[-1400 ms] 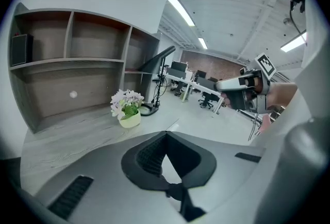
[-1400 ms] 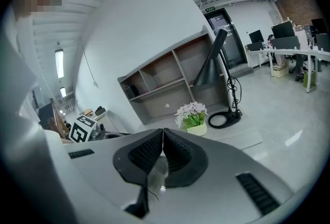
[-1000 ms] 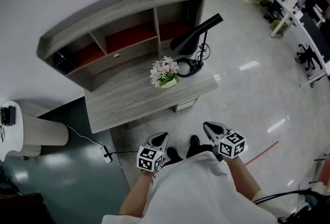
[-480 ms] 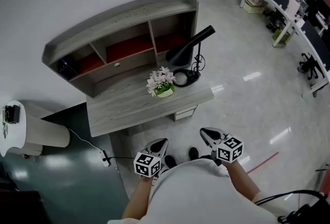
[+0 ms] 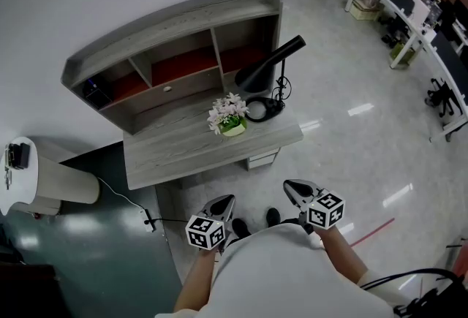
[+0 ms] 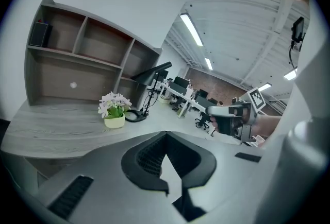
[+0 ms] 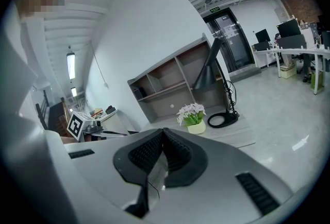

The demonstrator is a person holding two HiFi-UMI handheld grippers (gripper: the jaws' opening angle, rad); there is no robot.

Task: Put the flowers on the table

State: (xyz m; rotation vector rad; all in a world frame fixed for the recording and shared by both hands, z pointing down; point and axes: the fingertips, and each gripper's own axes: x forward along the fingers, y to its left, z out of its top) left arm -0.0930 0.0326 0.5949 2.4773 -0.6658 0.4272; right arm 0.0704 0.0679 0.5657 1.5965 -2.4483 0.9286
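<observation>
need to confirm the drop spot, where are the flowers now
In the head view the flowers stand on the table, right of its middle, just left of the lamp base.

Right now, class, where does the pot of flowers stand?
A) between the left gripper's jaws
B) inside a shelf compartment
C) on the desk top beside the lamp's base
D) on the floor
C: the flower pot stands on the desk top beside the lamp base; the left gripper and right gripper sit short of the desk, jaws together, empty.
</observation>
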